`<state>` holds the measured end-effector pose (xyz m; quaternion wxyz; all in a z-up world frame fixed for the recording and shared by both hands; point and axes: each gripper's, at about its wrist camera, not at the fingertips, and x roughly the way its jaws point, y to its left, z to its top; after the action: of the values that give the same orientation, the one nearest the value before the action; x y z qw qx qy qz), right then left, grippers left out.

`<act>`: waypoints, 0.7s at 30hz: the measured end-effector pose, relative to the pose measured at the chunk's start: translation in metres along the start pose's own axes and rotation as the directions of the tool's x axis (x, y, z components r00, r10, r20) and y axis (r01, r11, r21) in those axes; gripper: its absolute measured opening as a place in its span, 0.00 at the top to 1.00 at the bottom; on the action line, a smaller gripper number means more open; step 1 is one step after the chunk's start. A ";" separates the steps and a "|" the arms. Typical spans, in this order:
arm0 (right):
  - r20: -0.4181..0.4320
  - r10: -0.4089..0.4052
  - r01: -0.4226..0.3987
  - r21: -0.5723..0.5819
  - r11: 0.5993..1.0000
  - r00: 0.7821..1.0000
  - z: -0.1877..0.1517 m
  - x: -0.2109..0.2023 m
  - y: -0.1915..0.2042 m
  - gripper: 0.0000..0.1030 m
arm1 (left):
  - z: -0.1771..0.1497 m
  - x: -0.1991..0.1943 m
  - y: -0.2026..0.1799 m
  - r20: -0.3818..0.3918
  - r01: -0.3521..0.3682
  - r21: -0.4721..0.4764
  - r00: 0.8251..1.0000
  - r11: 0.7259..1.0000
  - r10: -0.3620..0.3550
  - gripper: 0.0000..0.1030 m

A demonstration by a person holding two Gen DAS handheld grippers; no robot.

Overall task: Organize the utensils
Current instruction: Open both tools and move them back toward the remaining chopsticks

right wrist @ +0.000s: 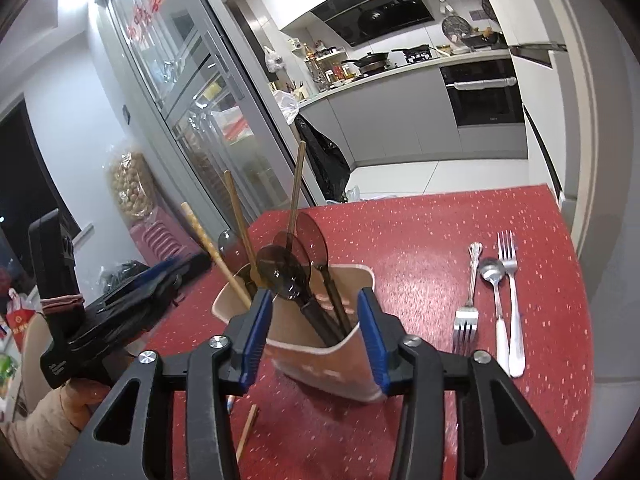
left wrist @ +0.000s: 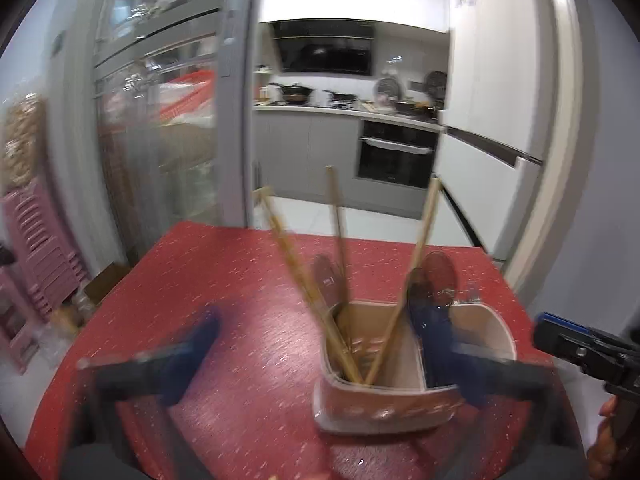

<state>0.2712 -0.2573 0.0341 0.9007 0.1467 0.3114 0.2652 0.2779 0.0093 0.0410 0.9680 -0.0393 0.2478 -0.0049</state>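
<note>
Red white-flecked table (right wrist: 460, 220), beige holder (right wrist: 320, 344), translucent brown spoons (right wrist: 280, 272)

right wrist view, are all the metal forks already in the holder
No, two forks and a spoon lie on the red table beside the holder.
</note>
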 end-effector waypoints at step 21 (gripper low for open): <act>-0.327 -0.081 0.099 0.037 0.994 0.942 -0.103 0.017 0.041 0.17 | -0.148 -0.020 0.073 -0.407 -0.106 -0.092 0.912 0.990 0.059 0.00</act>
<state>0.2009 -0.2041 -0.0345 0.8440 0.1105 0.4687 0.2361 0.1884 0.0722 -0.0843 0.8918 -0.0811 0.4431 0.0419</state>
